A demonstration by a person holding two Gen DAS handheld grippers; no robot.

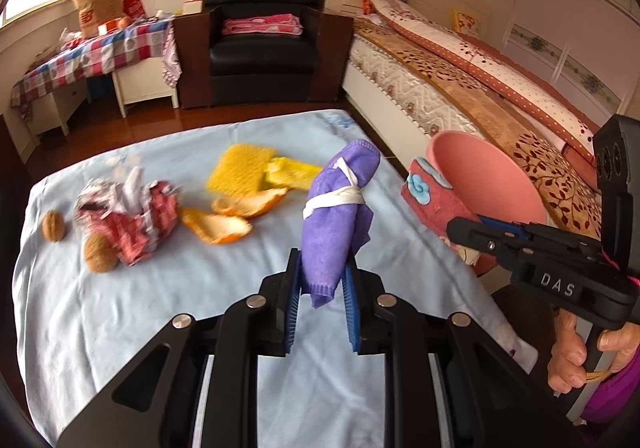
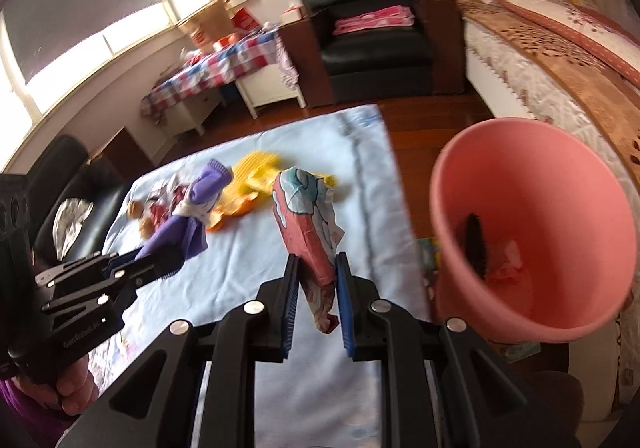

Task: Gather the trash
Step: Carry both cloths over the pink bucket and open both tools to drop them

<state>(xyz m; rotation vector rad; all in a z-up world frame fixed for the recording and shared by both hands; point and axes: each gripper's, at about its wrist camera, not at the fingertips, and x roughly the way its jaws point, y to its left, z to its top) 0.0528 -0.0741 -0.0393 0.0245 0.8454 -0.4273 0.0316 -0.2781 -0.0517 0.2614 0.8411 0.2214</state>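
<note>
My left gripper (image 1: 322,274) is shut on the lower end of a purple cloth bundle (image 1: 340,203) tied with a white strip, held up above the light-blue tablecloth (image 1: 120,308). In the right wrist view, my right gripper (image 2: 318,274) is shut on a crumpled pink-red wrapper (image 2: 308,228) with blue print, also lifted off the table. A pink bin (image 2: 532,232) stands just right of the table with a dark item and reddish scraps inside. Orange peels (image 1: 224,224), a yellow pad (image 1: 240,167), a red checked wrapper (image 1: 132,219) and two walnuts (image 1: 98,254) lie on the cloth.
A person's hands hold both gripper handles (image 1: 576,352). A bed (image 1: 460,95) runs along the right behind the bin. A black armchair (image 1: 260,35) and a checked side table (image 1: 100,51) stand at the far wall. Wooden floor shows beyond the table edge.
</note>
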